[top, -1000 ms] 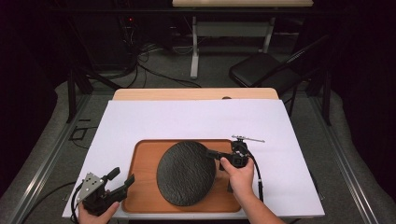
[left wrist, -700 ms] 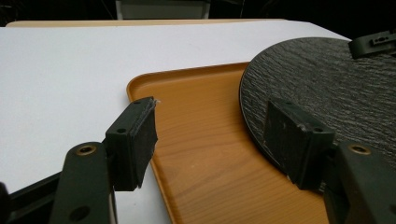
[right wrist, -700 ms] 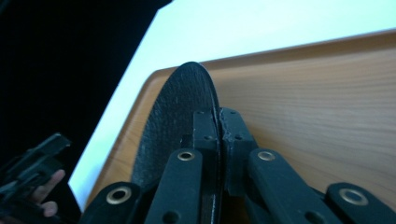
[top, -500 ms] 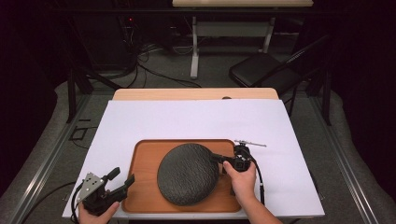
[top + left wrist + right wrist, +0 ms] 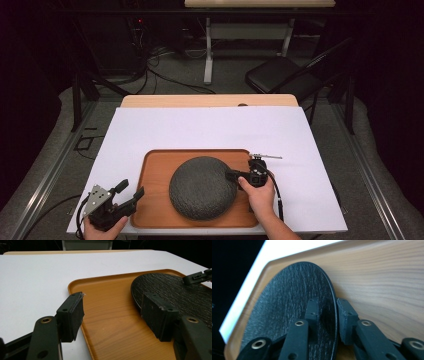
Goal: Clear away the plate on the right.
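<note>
A dark round textured plate (image 5: 202, 187) lies on a wooden tray (image 5: 155, 170) at the table's front. My right gripper (image 5: 231, 175) comes in from the plate's right and is shut on its rim. In the right gripper view, one jaw of the right gripper (image 5: 328, 312) lies on top of the plate (image 5: 287, 305) and the other under its edge, above the tray (image 5: 387, 285). My left gripper (image 5: 131, 190) stands open by the tray's front left corner. Its jaws (image 5: 115, 312) straddle the tray's left rim (image 5: 75, 285), short of the plate (image 5: 175, 290).
A white sheet (image 5: 210, 130) covers most of the wooden table (image 5: 210, 100). Behind the table stand a black folding chair (image 5: 280, 72) and a table leg frame (image 5: 207, 45), with cables on the floor. The table's front edge is just below the tray.
The right gripper has drawn the plate slightly toward the front, and it now looks rounder and flatter on the tray. The left gripper has stayed put.
</note>
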